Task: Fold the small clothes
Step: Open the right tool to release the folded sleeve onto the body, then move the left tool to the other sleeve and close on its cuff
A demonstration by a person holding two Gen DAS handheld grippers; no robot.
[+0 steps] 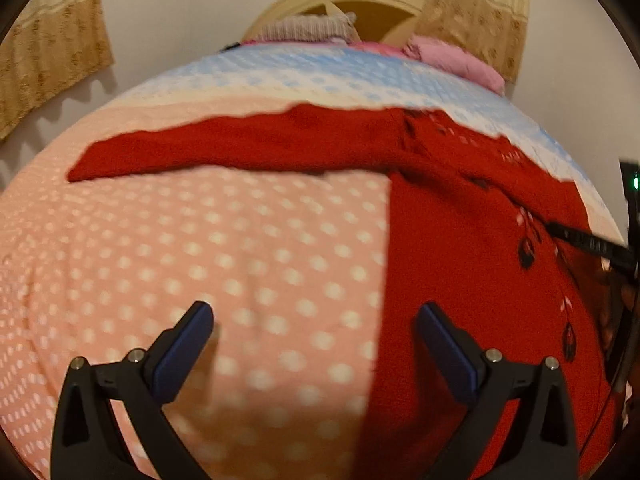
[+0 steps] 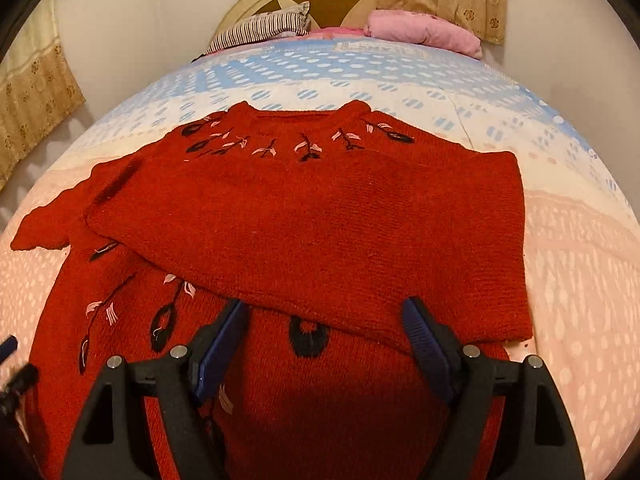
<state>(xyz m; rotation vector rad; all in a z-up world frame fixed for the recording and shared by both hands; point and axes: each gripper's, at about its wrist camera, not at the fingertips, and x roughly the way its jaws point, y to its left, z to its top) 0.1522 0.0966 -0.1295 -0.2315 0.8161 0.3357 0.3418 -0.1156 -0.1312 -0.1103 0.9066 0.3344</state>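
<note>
On bedspread [image 2: 580,264], red sweater [image 2: 320,216], no lettering

L gripper [image 1: 314,322]: black plastic arms w/ triangular cut-outs; dark blue pads; silver screws seen at the pivots.
R gripper [image 2: 328,316]: same black build; blue pads noted as ribbed; silver screws, 2 per side.
R gripper housing [image 1: 630,184]: black, w/ a green LED lit.
</note>
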